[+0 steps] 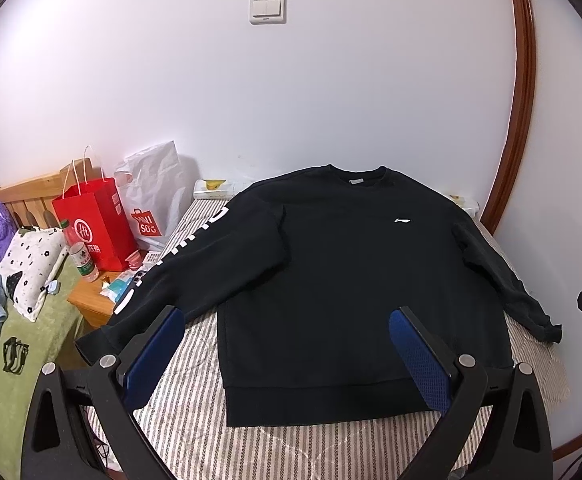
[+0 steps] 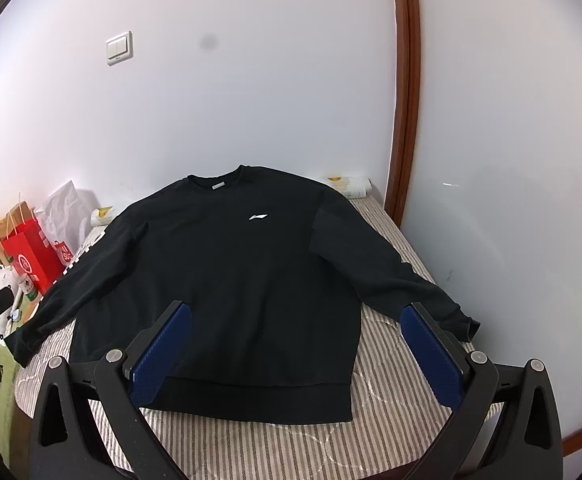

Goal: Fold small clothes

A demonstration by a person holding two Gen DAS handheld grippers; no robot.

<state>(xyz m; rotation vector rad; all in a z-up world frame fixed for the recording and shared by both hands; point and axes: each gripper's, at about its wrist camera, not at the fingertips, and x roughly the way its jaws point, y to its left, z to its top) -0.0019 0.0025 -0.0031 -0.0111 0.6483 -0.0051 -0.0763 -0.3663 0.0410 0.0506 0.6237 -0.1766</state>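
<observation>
The black sweatshirt point(image 1: 355, 280) lies flat, front up, on the striped bed cover point(image 1: 195, 412), sleeves spread to both sides, so I judge no fold is started. I hold the left gripper point(image 1: 287, 356) and the right gripper point(image 2: 297, 354) above the hem, both spread wide and empty, ready to choose a sleeve.
</observation>
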